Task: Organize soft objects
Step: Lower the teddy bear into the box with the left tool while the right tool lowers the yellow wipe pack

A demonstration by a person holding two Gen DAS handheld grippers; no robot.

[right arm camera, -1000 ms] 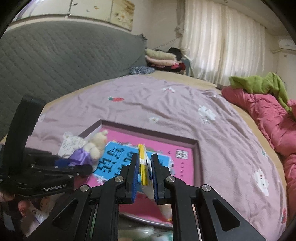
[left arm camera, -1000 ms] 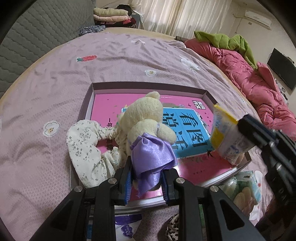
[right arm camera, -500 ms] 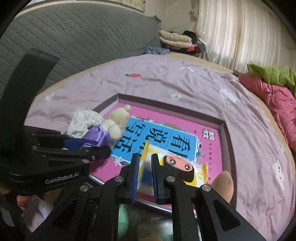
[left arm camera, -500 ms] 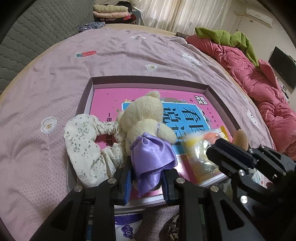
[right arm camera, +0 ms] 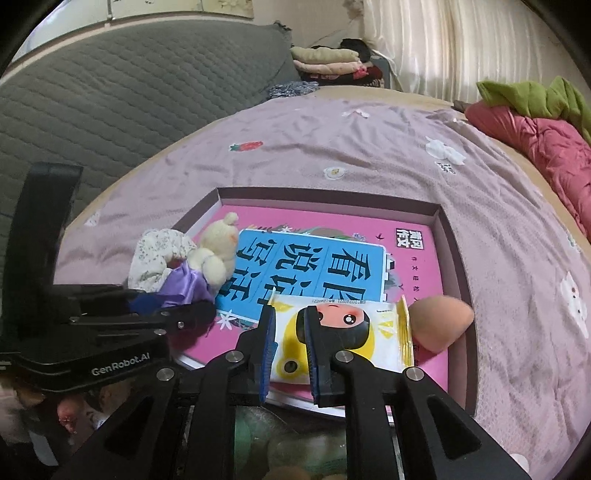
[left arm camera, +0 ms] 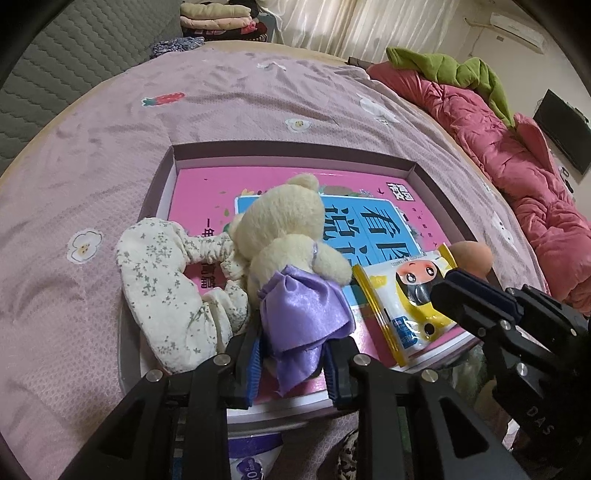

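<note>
A shallow box (left arm camera: 288, 149) (right arm camera: 325, 194) on the bed holds a pink and blue book (left arm camera: 207, 188). A cream teddy bear (left arm camera: 284, 229) (right arm camera: 218, 254) lies on the book. My left gripper (left arm camera: 293, 343) pinches its purple satin dress (left arm camera: 303, 314), and the jaws are opening slightly with the dress still pressed between them. A floral scrunchie (left arm camera: 159, 273) (right arm camera: 155, 254) drapes over the box's left rim. A yellow cartoon-face packet (left arm camera: 402, 295) (right arm camera: 369, 321) lies flat on the book. My right gripper (right arm camera: 290, 321) straddles its left part, jaws opening. An orange sponge (left arm camera: 472, 254) (right arm camera: 439, 321) sits beside the packet.
A pink quilt (left arm camera: 517, 155) and a green garment (left arm camera: 450, 66) are heaped along the bed's right side. Folded clothes (left arm camera: 218, 18) are stacked past the far end, and a grey quilted headboard (right arm camera: 110, 92) runs along the left. More small items, including a tissue pack (left arm camera: 251, 461), lie below the grippers.
The right gripper has come down and rolled, bringing the packet from upright and edge-on to flat on the book beside the sponge, and its jaws have parted a little. The left gripper has stayed put.
</note>
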